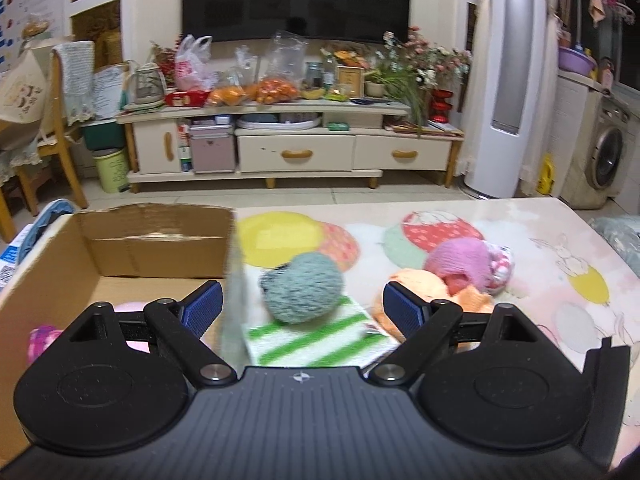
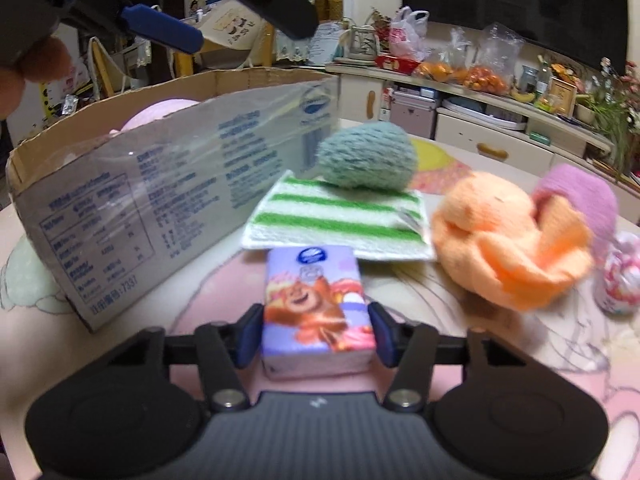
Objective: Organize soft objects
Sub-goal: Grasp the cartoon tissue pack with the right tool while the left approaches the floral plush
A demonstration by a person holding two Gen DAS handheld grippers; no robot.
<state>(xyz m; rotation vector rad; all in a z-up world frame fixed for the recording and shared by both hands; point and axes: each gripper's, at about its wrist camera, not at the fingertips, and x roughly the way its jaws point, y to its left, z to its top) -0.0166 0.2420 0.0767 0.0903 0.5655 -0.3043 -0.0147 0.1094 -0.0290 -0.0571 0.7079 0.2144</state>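
One view alone shows right hand-held gripper [image 2: 316, 334] pinching tissue pack [image 2: 316, 312].

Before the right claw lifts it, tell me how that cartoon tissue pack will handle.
The tissue pack looks small and probably light, so it should lift easily. Its glossy wrapper may be slippery, though the right claw grips both long sides squarely. It is likely soft, so it may squash slightly rather than crack.
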